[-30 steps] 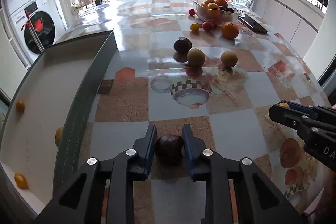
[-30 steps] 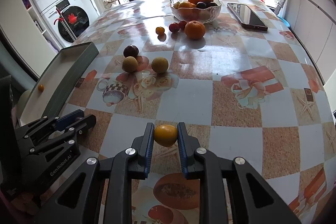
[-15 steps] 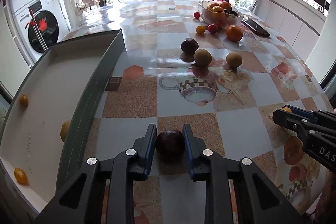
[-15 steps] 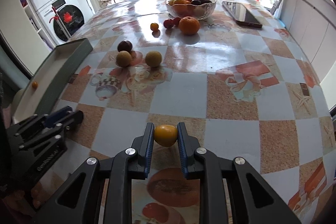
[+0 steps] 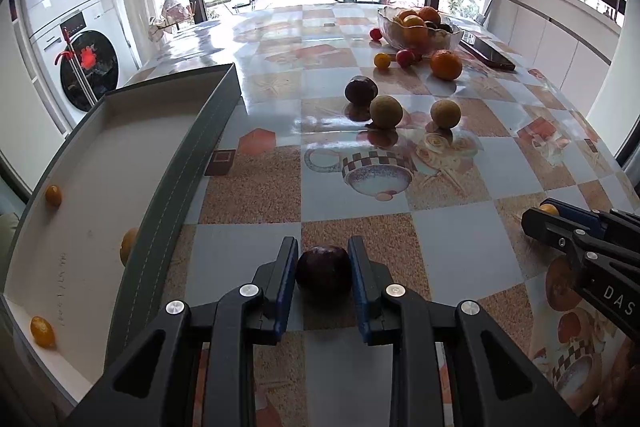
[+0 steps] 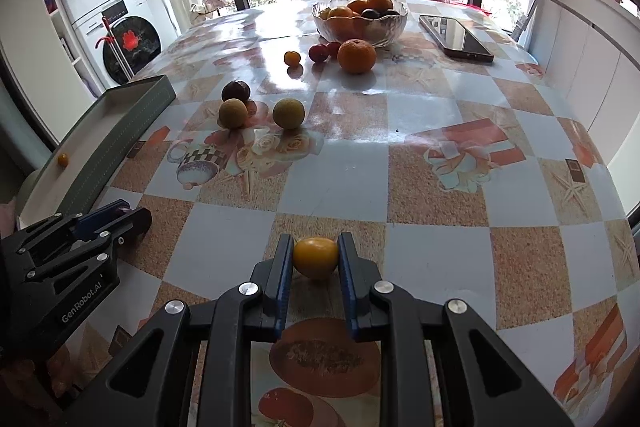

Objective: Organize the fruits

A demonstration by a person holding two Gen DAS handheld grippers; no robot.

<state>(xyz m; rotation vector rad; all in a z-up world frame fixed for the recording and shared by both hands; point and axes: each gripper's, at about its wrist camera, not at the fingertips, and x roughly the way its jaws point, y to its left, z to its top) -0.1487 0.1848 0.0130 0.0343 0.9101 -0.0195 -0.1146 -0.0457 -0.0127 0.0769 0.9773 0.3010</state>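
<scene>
My left gripper (image 5: 323, 269) is shut on a dark plum (image 5: 323, 270) and holds it above the table, just right of the grey tray (image 5: 176, 183). The tray holds three small orange kumquats (image 5: 43, 331). My right gripper (image 6: 316, 257) is shut on a small orange kumquat (image 6: 315, 257) above the table's near side; it also shows at the right of the left wrist view (image 5: 548, 213). Loose on the table are another dark plum (image 6: 236, 91), two tan round fruits (image 6: 233, 113) (image 6: 288, 113), a mandarin (image 6: 356, 56), a kumquat (image 6: 292, 57) and red cherries (image 6: 319, 51).
A glass bowl (image 6: 360, 21) of fruit stands at the far end, with a phone (image 6: 456, 37) to its right. The tray overhangs the table's left edge. Washing machines (image 6: 120, 43) stand beyond on the left, white cabinets (image 6: 580, 39) on the right.
Both grippers have risen and pulled back a little with their fruits still held. The table's far end now sits lower in both views.
</scene>
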